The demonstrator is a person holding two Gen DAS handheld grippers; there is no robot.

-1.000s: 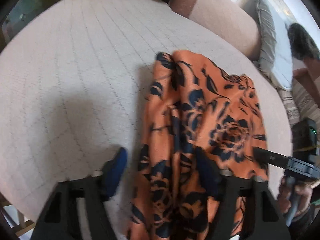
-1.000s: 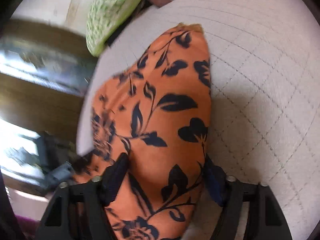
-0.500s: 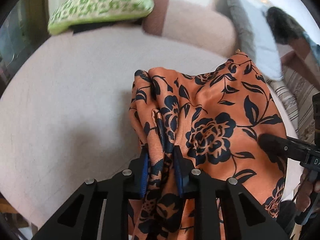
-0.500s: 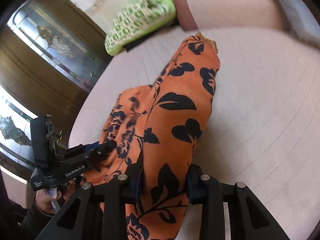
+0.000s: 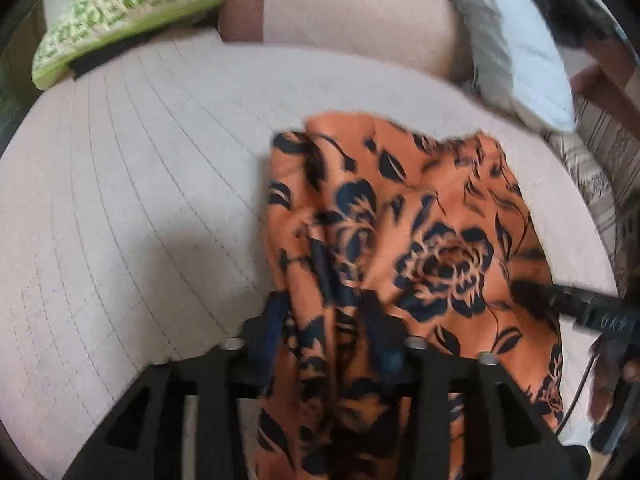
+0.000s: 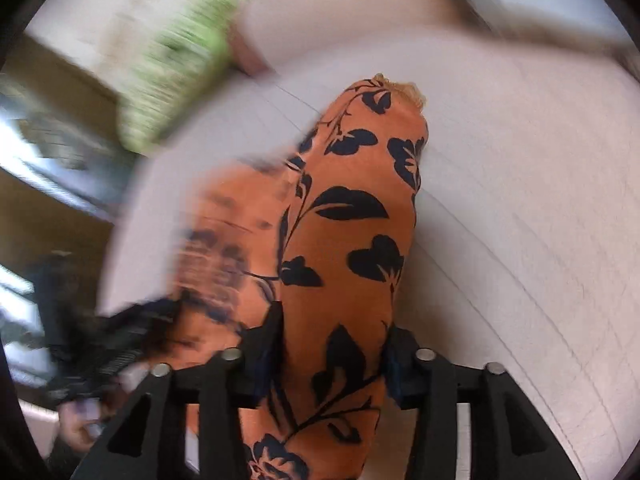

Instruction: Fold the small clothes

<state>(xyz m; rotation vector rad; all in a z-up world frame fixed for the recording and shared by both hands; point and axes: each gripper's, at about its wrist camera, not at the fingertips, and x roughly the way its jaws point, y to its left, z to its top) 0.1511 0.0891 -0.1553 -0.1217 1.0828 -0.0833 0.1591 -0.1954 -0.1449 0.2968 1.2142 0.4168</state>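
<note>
Left gripper [image 5: 324, 320] and right gripper [image 6: 332, 340], jaws opening, straddle orange floral garment [image 5: 420, 216] on quilted cushion [image 5: 140, 200].

Both wrist views look steeply down, close over the quilted cushion [image 5: 140, 184]. Each shows the orange flowered cloth [image 5: 420, 216] at lower centre and the green pillow [image 5: 132, 12] at upper left; the right view is blurred.
</note>
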